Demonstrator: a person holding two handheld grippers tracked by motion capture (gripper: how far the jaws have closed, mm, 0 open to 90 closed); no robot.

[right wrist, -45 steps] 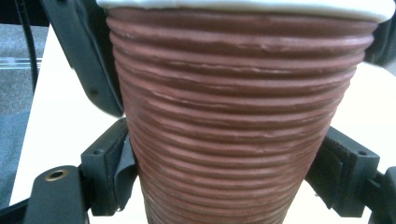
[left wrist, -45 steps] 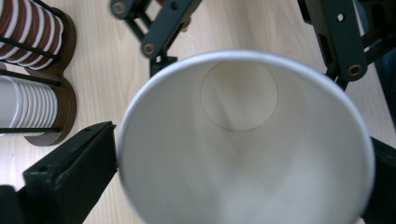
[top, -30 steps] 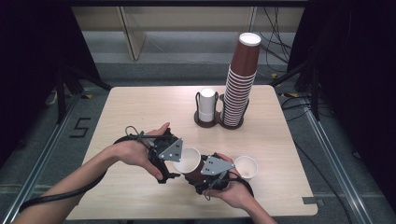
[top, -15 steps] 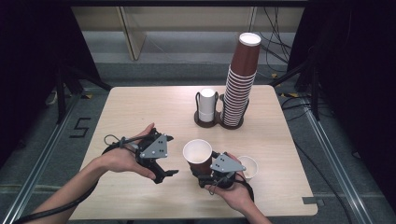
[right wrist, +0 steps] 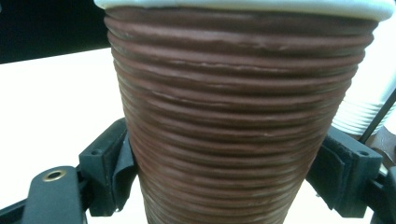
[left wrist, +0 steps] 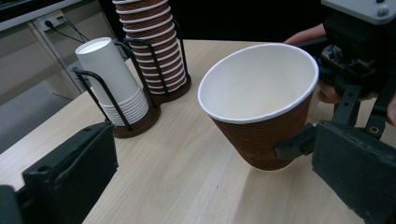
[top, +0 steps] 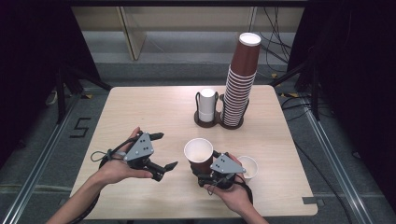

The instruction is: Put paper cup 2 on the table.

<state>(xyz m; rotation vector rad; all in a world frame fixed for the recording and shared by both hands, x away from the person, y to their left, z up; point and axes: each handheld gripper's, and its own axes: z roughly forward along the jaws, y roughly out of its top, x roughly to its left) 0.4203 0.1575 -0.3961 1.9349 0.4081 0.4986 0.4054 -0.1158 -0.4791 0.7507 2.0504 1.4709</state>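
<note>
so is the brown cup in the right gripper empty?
Empty. The left gripper view looks into the brown cup: bare white inside, nothing in it.

3 cameras: 1 fixed overhead, 1 riding on each handheld gripper.

The high view looks forward and down from above the person's side, far enough to take in the whole table (top: pixel 154 112), both forearms entering from the bottom edge and the floor beyond. The left gripper view sits low over the tabletop, looking along its own 2 jaws toward the brown ribbed cup (left wrist: pixel 261 112) and the cup rack (left wrist: pixel 140 119) behind; all 3 views share that cup. The right gripper view is nearest of all, pressed so close that the cup wall (right wrist: pixel 238 121) spans most of the picture, a white stack's edge (right wrist: pixel 369 107) at right.
</note>
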